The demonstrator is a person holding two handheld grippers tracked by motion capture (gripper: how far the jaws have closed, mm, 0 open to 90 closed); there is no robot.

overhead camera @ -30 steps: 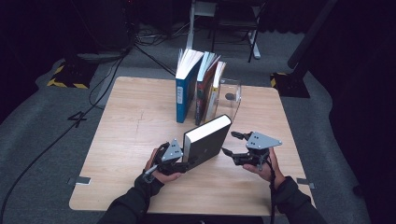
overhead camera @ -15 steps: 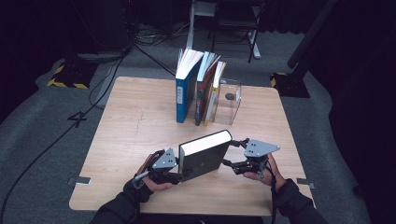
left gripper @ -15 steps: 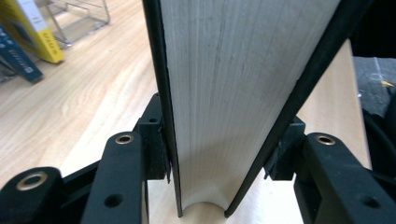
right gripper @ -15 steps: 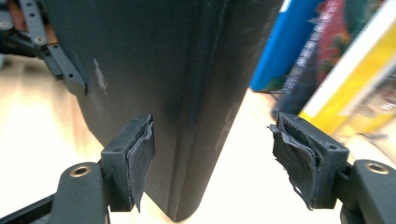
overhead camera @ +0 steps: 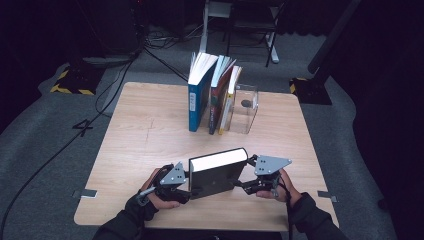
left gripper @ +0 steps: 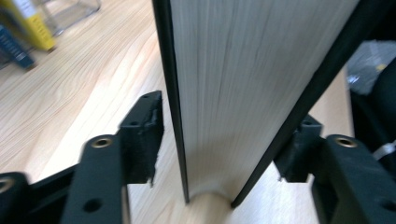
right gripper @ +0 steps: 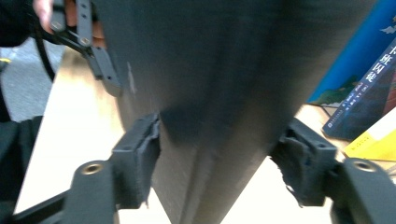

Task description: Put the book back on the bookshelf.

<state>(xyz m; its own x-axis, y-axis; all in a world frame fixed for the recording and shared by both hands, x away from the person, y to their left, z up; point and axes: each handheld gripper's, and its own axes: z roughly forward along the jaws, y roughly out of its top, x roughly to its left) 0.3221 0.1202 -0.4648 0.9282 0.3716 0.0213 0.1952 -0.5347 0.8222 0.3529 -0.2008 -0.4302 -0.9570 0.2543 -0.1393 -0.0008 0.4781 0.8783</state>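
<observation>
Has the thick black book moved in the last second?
Yes. The thick black book came toward the table's near edge, away from the standing books.

**Book near front edge, row of books at back**

Black book (overhead camera: 217,172) stands on the table (overhead camera: 145,135) near the front edge, between left gripper (overhead camera: 175,182) on its left and right gripper (overhead camera: 255,181) on its right. Behind it, well apart, upright books (overhead camera: 212,95) stand in a row; clear box (overhead camera: 245,107) just right of them.
</observation>
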